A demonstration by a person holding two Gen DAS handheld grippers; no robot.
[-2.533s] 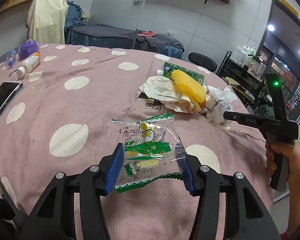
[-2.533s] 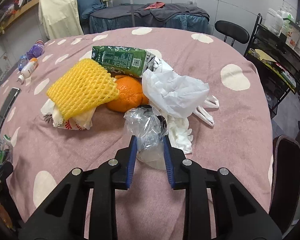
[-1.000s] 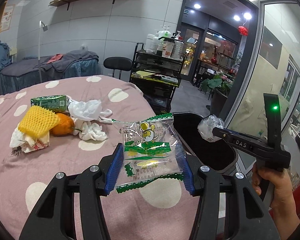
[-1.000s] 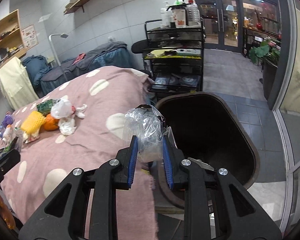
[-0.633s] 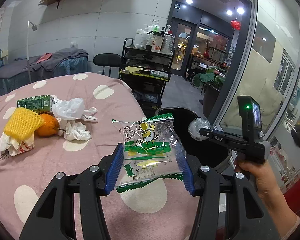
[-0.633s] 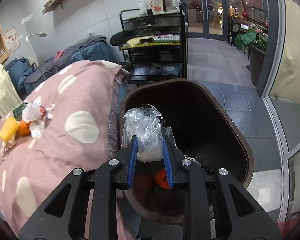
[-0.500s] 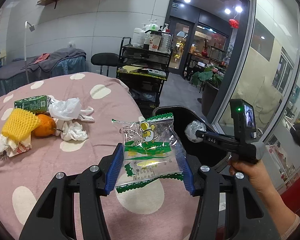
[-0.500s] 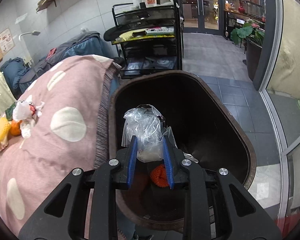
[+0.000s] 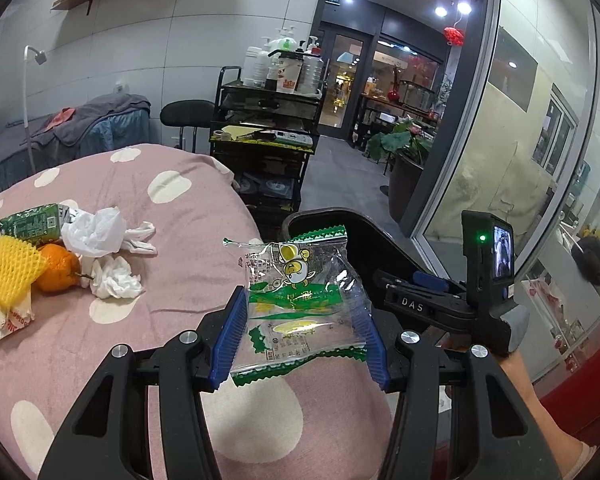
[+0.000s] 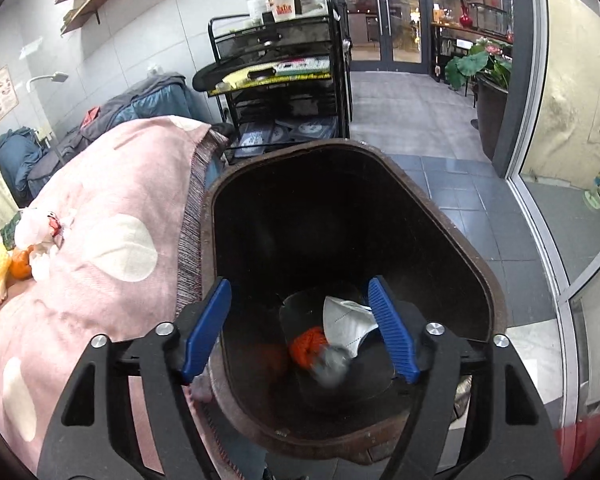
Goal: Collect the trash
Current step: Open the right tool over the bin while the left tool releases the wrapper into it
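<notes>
Right gripper (image 10: 300,326): jaws opening over bin (image 10: 476,268); its plastic wad (image 10: 330,366) now dropped inside. Left gripper (image 9: 302,338) clamps wrapper (image 9: 300,300), next for bin.

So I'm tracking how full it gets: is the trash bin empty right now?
Not empty. The right wrist view shows the trash bin holding white paper, something orange and a blurred clear bag.

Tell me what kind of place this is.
Probably a small massage or beauty shop facing a mall corridor: a draped treatment bed, a trolley of pump bottles, glass entrance doors, and a tablecloth-covered table.
</notes>
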